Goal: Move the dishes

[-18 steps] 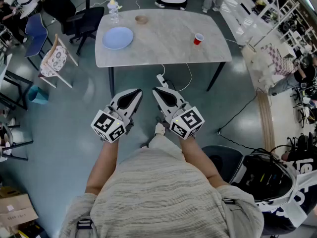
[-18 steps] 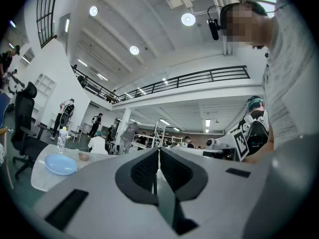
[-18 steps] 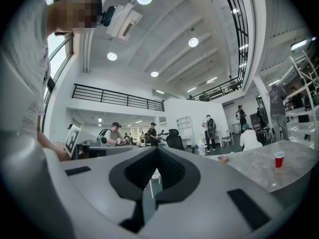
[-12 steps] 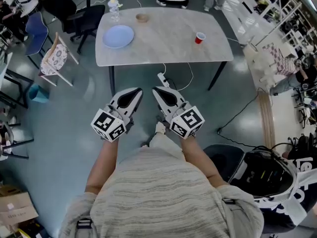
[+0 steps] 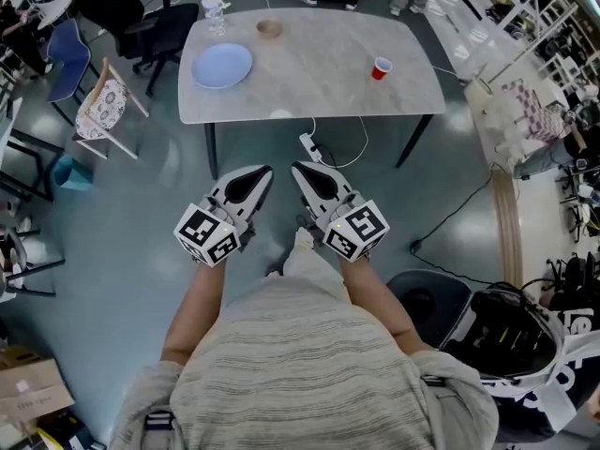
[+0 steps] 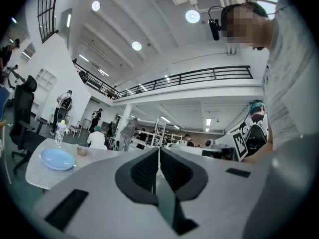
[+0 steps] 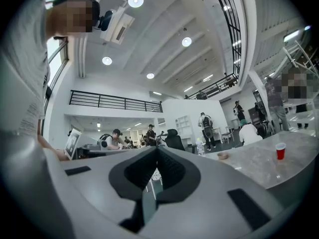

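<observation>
**Left gripper** (image 5: 261,173): jaws closed pad to pad with nothing between them. It is held low in front of the person's waist, tips pointing toward the table.

**Right gripper** (image 5: 299,170): also closed and empty, just beside the left one, with the tips angled toward each other. This looks like a neutral carrying posture, since nothing is within reach.

**Power strip** (image 5: 309,146): on the floor beyond the grippers, by the table's near edge, with a cable trailing off it.

**Marble table** (image 5: 319,87): well apart from both grippers, carrying all the items below.

**Blue plate** (image 5: 222,66): flat on the left part of the top.

**Small brown bowl** (image 5: 269,28): upright at the far edge, near the plate.

**Clear bottle** (image 5: 214,15): standing at the far left corner.

**Red cup** (image 5: 380,68): upright on the right part, apart from the dishes.

**Status (judged):** no dish has been handled yet. The person must close in and open the jaws, and the plate will probably need a pinch on its rim.
</observation>
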Available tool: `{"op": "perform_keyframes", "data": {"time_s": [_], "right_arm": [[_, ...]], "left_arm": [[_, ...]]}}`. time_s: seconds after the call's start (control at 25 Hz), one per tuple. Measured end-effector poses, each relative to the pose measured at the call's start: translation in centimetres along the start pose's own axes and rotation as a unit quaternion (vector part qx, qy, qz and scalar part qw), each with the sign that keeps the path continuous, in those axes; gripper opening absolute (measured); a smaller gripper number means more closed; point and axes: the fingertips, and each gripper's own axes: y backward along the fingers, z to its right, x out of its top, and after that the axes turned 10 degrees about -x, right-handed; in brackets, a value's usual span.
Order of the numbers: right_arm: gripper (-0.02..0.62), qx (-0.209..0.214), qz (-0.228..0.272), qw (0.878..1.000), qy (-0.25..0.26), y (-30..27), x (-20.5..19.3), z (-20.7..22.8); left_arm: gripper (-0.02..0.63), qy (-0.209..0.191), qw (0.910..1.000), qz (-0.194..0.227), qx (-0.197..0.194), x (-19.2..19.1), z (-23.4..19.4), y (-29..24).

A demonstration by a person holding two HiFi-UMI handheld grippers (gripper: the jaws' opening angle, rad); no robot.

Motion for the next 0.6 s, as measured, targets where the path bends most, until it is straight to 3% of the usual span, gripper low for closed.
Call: {"op": "perform_keyframes", "data": {"time_s": [0.6], "right_arm": [[0.018, 0.003, -0.014, 1.000, -0.002, -2.4, -0.1, 6.8]], "left_arm": [[0.025, 0.020, 0.9997, -0.010, -0.009, -1.5, -3.7, -6.8]]}}
